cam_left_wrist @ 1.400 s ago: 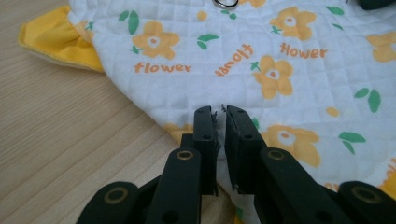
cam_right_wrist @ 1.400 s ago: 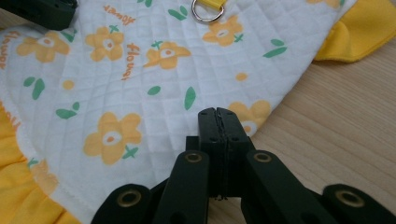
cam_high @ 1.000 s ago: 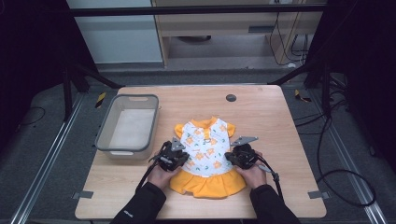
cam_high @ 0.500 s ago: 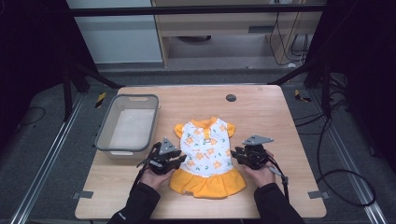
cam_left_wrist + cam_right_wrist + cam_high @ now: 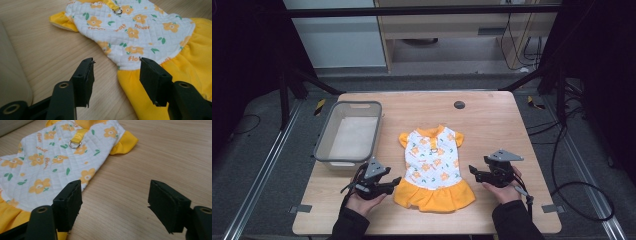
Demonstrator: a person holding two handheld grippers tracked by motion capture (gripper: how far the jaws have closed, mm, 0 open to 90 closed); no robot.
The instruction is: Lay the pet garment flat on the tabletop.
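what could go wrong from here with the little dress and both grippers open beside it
The dress lies flat with both grippers' jaws open, clear of the cloth. The left gripper sits almost at the yellow skirt hem and could snag or wrinkle it. The right gripper may, if it regrasps, pinch just one layer.

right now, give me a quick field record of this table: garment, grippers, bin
garment: small dress, white quilted top with orange flower print, yellow skirt and sleeves, lying flat on the wooden table
detail: metal ring on a yellow strap at the back
left gripper: open, beside the skirt's left edge, nothing between its fingers; jaws have just been opening
right gripper: open, off the dress's right side, over bare wood; jaws have just been opening
bin: grey bin, left of the dress, looks empty
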